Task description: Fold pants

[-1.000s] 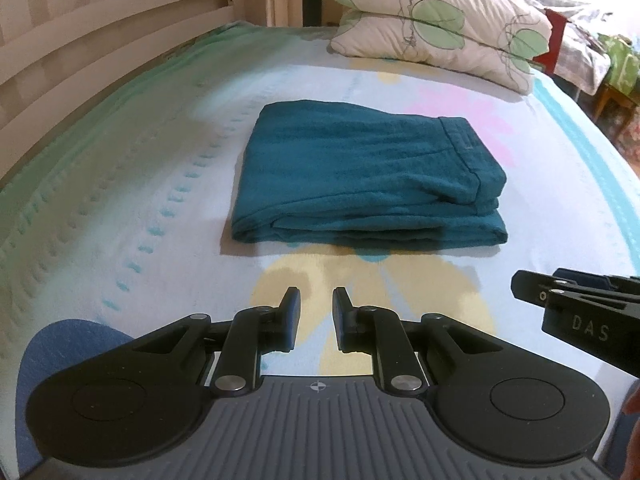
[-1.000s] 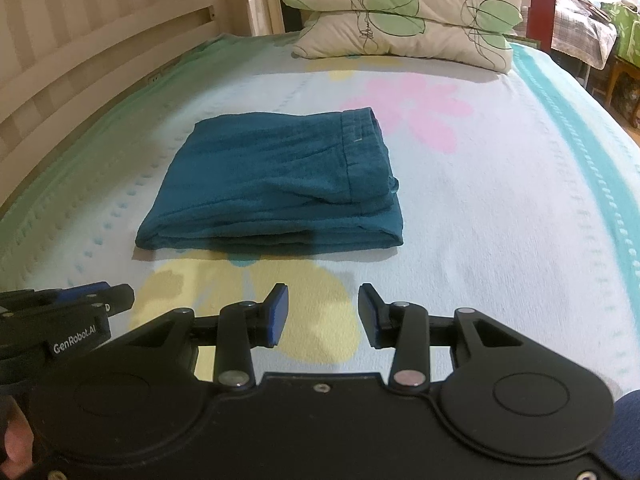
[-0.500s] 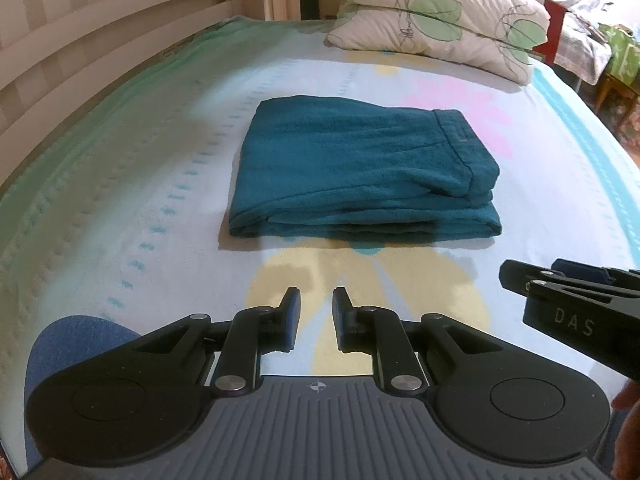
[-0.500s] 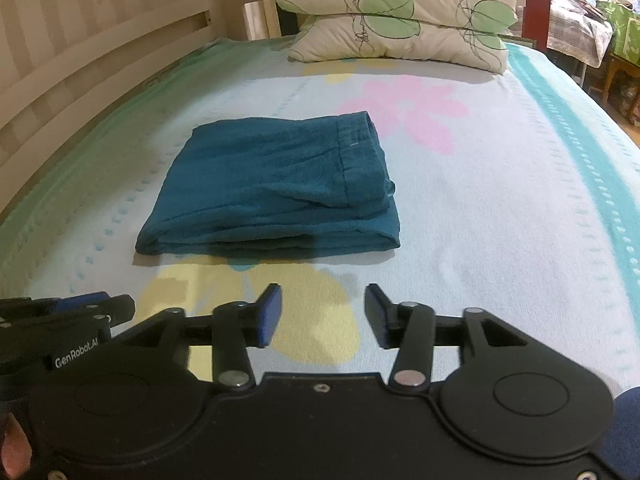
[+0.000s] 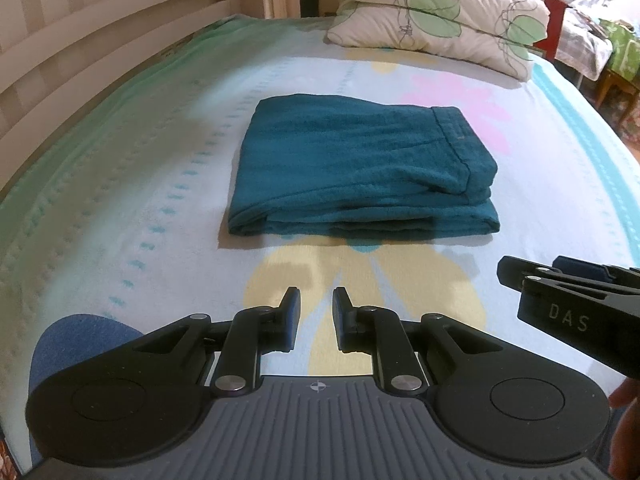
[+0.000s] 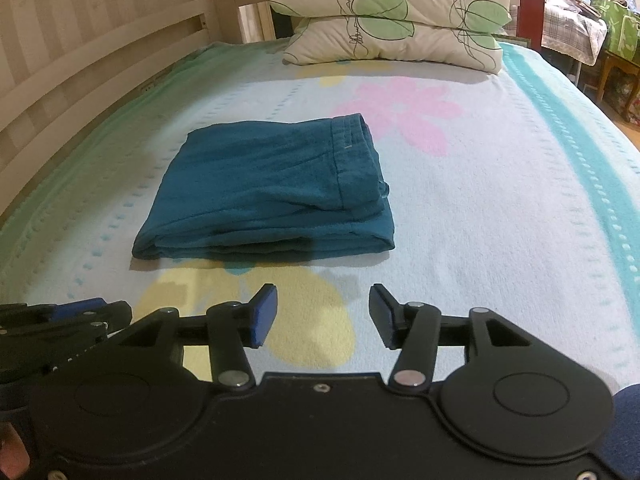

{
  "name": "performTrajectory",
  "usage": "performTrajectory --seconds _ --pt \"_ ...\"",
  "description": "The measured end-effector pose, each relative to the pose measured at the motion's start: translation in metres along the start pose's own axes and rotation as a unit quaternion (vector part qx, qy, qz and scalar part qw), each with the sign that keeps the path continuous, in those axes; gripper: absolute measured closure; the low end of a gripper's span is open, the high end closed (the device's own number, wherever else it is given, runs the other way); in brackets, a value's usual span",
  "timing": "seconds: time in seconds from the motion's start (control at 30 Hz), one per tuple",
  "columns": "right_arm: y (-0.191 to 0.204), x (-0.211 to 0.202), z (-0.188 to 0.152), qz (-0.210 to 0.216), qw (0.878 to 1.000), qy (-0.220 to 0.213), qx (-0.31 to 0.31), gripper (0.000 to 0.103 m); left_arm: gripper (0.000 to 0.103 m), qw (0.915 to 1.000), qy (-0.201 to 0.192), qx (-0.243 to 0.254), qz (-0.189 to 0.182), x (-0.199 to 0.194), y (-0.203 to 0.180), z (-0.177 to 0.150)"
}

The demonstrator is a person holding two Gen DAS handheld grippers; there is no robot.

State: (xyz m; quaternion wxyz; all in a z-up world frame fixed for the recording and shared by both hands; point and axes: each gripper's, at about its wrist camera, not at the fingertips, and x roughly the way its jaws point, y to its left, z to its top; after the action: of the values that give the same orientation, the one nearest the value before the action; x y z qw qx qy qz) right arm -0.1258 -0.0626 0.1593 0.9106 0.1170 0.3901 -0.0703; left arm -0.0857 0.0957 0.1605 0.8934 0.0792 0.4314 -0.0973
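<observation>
Pants folded, beyond hand-held gripper

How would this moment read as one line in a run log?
pants: folded, on bed | left gripper: open, empty | right gripper: open, empty

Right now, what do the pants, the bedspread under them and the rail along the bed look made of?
Pants: teal, looks like soft fleece or brushed knit; matte, fuzzy surface, thick rounded folds. Bedspread: seems a napped woven blanket; matte, printed flowers, rows of small raised dashes. Rail: probably wood, painted or pale-finished; smooth slats with a slight sheen.
</observation>
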Motion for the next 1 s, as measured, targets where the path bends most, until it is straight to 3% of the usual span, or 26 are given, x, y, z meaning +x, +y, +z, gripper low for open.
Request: performTrajectory --seconds 1.0 --pt "-0.0006 0.0034 -0.0011 0.000 1.000 0.006 0.006 0.044 0.086 1.0000 0.000 0.007 0.005 -0.0020 -0.0081 0.0009"
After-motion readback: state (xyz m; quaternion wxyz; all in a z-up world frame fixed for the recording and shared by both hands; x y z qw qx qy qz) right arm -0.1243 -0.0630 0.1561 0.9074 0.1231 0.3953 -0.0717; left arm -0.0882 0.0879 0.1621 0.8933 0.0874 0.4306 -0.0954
